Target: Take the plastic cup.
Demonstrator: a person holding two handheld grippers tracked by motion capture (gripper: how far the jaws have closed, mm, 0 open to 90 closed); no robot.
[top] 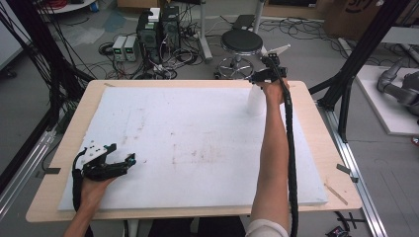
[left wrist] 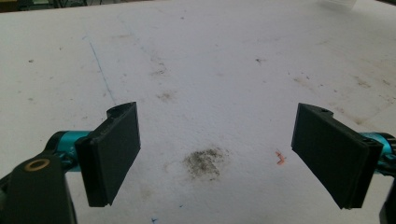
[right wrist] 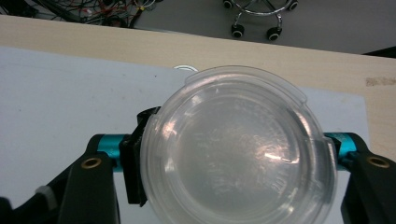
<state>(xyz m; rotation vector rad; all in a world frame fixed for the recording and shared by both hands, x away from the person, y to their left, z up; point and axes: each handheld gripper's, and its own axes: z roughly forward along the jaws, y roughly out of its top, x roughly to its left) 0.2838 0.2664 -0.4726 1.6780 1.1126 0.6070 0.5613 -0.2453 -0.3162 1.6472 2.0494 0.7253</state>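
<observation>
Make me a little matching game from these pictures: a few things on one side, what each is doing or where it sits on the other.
Things:
1. left gripper
2. right gripper
3. clear container
4. stool

States:
A. on the floor beyond the table
B. held between two jaws
C. jaws wide apart, nothing between them
D. shut on something at the far right of the board

Pairs: 1-C, 2-D, 3-B, 4-A

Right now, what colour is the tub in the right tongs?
The tub is see-through, a bit cloudy; the right gripper view shows it best.
</observation>
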